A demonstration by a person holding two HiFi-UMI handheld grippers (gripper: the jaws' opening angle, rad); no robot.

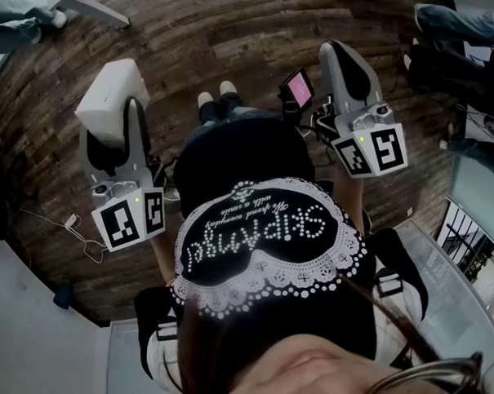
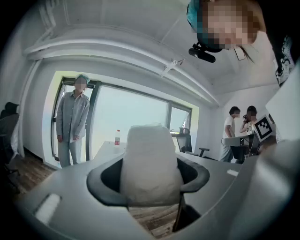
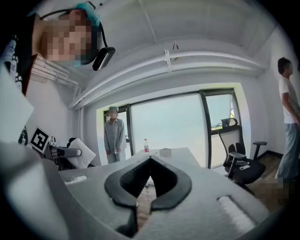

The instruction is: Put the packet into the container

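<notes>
A packet [image 1: 111,96] is clamped in the wide-spread left gripper [image 2: 149,180]; the right gripper [image 3: 150,161] is closed and empty.

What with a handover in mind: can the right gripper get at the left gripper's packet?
Likely yes, once opened: the packet juts free beyond the left gripper; the right gripper is shut now.

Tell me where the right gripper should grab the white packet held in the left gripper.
Probably the free front end of the white packet, which sticks out past the left gripper clamped on its rear part. Come in from the packet's right, the nearer side. It looks bulky, so the right gripper, now shut and empty, must open wide first.
</notes>
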